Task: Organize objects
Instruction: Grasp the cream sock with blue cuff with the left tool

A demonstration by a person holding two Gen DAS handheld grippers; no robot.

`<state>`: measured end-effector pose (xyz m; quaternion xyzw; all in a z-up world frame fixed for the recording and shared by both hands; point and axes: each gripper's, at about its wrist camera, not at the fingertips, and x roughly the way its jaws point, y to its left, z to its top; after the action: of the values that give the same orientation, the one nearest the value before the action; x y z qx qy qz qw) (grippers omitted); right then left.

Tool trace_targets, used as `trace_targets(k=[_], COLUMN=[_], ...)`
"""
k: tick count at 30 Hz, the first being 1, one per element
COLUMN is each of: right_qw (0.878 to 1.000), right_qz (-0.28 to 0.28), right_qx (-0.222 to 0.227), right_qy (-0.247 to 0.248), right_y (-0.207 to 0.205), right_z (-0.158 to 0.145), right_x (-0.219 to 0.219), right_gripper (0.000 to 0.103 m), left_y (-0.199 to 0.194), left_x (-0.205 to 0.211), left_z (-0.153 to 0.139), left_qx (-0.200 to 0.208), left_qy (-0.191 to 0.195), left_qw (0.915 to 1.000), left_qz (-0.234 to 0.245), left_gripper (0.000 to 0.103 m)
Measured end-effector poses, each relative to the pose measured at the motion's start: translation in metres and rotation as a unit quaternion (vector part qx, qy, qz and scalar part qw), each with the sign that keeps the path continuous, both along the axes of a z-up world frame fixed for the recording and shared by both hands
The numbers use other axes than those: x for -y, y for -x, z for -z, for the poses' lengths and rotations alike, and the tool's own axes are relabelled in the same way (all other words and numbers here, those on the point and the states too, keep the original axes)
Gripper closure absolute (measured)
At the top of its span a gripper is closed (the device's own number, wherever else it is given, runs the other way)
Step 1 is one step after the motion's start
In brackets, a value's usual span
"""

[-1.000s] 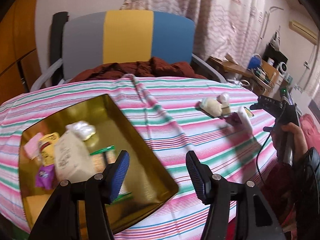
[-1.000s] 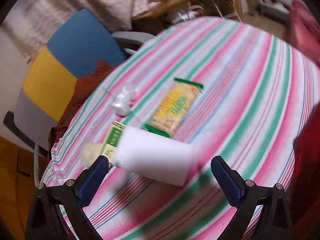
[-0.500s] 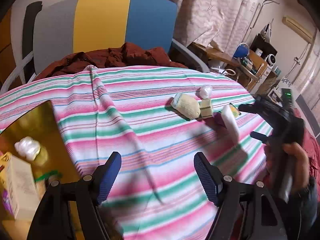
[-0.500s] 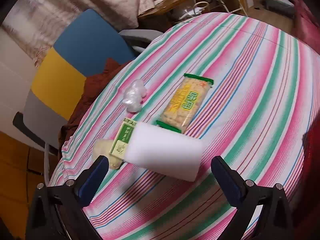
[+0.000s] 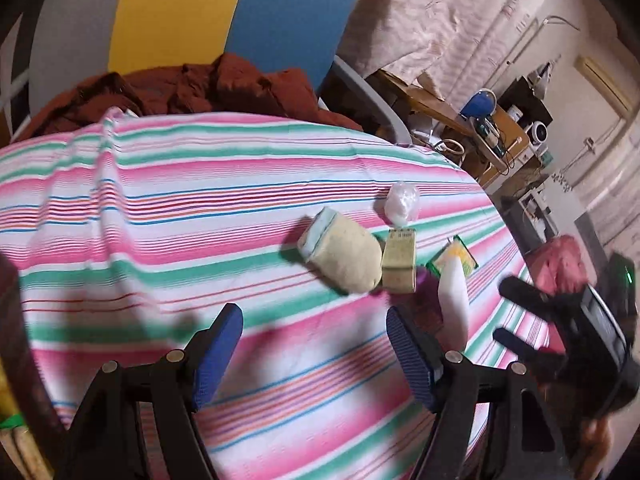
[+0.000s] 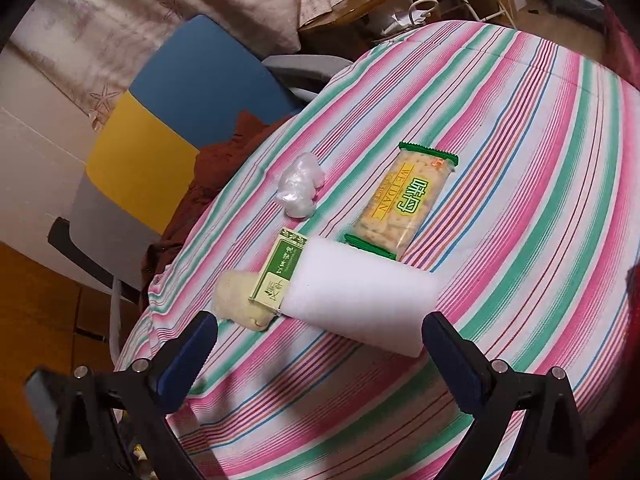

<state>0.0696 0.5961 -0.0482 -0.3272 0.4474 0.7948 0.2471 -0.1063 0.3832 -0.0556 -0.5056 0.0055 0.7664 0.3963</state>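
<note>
On the striped tablecloth [image 6: 540, 208] lies a cluster of small items. A white foam block [image 6: 360, 300] [image 5: 454, 304] is nearest my right gripper [image 6: 320, 356], which hangs open just in front of it. Behind the block lie a green-ended cracker packet [image 6: 404, 204], a green tea sachet [image 6: 278, 272] [image 5: 398, 260], a cream pouch [image 6: 236, 304] [image 5: 344, 256] and a crumpled clear wrapper [image 6: 298, 190] [image 5: 400, 202]. My left gripper [image 5: 314, 354] is open over the cloth, short of the pouch, with nothing between its fingers. The right gripper's body [image 5: 576, 332] shows at the right in the left wrist view.
A chair with a grey, yellow and blue back [image 5: 192, 24] stands behind the table, a rust-brown garment [image 5: 192, 84] draped on it. A cluttered wooden desk [image 5: 480, 120] stands at the back right. The table's edge curves away on the right.
My left gripper swung right, away from the gold tin, which has left its view, and now faces the item cluster. My right gripper drew slightly closer to the foam block.
</note>
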Motion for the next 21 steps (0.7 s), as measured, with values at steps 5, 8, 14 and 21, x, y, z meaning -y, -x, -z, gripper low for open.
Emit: trace_targets(k=[5, 8, 14, 21], right_qw=[1.000, 1.000, 1.000, 1.000], right_qz=[-0.003, -0.009, -0.015, -0.004], right_qx=[-0.005, -0.006, -0.005, -0.003], right_qy=[0.009, 0.012, 0.013, 0.020], right_y=[0.002, 0.004, 0.006, 0.004], right_z=[0.002, 0.003, 0.004, 0.008], right_x=[-0.001, 0.000, 0.001, -0.004], right_gripper=[0.000, 0.000, 0.000, 0.000], left_y=[0.020, 0.029, 0.046, 0.042], left_x=[-0.023, -0.036, -0.068, -0.095], left_z=[0.015, 0.020, 0.035, 0.049], left_qx=[0.047, 0.068, 0.094, 0.067], left_qy=[-0.011, -0.027, -0.025, 0.024], left_qw=[0.9988, 0.9970, 0.9941, 0.9970], left_qz=[-0.011, -0.023, -0.049, -0.029], left_gripper=[0.036, 0.036, 0.036, 0.033])
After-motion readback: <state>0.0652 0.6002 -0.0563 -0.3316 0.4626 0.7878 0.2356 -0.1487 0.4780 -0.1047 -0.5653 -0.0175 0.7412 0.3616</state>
